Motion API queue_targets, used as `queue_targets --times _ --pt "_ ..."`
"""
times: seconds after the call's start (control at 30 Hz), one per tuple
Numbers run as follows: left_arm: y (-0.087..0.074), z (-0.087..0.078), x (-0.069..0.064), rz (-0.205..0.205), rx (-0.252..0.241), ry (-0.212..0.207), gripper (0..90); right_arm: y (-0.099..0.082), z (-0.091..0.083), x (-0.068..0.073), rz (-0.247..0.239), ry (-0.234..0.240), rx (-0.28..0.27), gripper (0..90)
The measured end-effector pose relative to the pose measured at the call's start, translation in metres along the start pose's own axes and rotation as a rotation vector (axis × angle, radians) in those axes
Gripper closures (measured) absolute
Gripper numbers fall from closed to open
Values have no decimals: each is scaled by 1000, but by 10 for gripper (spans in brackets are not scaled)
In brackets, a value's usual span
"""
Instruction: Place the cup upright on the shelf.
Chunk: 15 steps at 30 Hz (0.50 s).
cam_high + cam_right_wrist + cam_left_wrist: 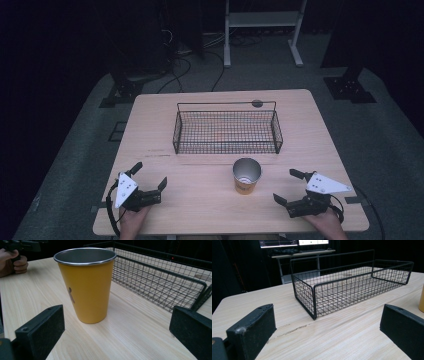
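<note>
table (310,125) of pale wood takes up the middle of the room, and on its far half sits a black wire basket (227,131) with nothing in it. just in front of the basket, on the near half, a yellow cup (246,176) with a steel inside stands upright, apart from the wire. left gripper (150,176) rests at the near left edge, jaws spread wide, holding nothing. right gripper (289,186) rests at the near right, jaws just as wide, the cup close ahead of them but untouched.
</note>
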<state>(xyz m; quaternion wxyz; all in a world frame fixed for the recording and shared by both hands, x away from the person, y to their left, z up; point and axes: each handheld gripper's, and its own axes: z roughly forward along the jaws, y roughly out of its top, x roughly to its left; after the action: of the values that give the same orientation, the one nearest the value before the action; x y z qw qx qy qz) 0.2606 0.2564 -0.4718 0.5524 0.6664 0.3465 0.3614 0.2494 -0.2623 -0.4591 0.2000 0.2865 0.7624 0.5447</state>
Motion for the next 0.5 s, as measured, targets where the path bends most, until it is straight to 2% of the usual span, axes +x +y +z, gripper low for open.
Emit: queue_targets --times 0.5 --pt "0 0 0 1 0 -1 0 9 20 13 -29 60 28 0"
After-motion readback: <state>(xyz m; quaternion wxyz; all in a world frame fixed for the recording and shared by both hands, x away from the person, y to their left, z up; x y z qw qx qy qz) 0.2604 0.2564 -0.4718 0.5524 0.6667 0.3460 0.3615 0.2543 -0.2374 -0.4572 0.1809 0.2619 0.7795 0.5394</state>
